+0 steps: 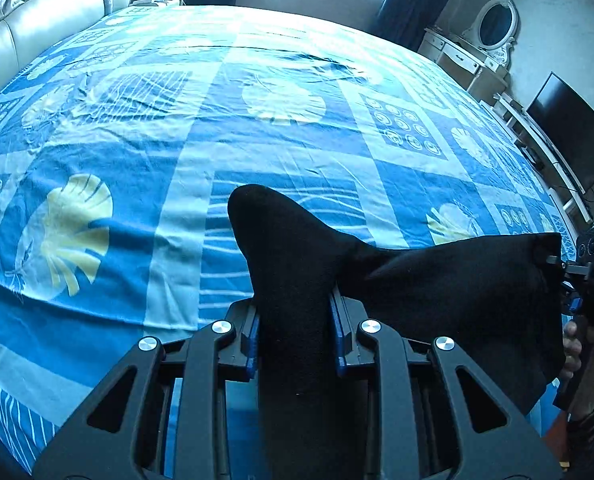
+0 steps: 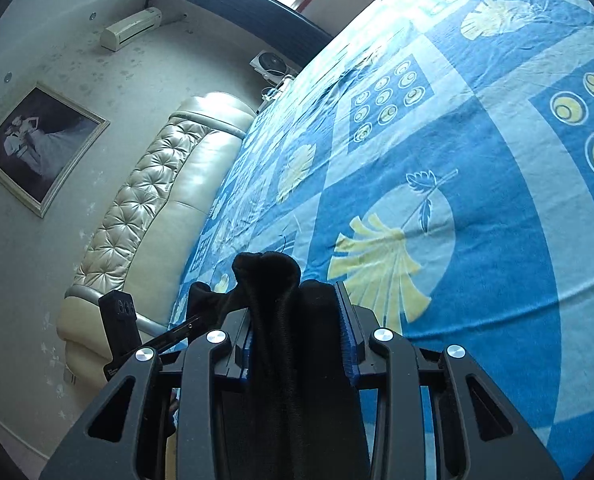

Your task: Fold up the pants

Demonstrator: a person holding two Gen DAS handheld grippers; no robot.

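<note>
The black pants (image 1: pixel 449 292) hang lifted above the bed, stretched between both grippers. My left gripper (image 1: pixel 295 320) is shut on a bunched edge of the pants, which sticks up past the blue pads. At the right edge of the left wrist view, the right gripper (image 1: pixel 553 264) pinches the other corner, held by a hand (image 1: pixel 573 350). In the right wrist view my right gripper (image 2: pixel 295 320) is shut on a thick fold of the pants (image 2: pixel 269 276). The left gripper's body (image 2: pixel 121 320) shows at the lower left there.
A blue patterned bedsheet (image 1: pixel 177 140) covers the wide bed below. A padded cream headboard (image 2: pixel 149 200) runs along one side. A dresser with an oval mirror (image 1: pixel 493 28) and a dark screen (image 1: pixel 569 136) stand past the far right edge.
</note>
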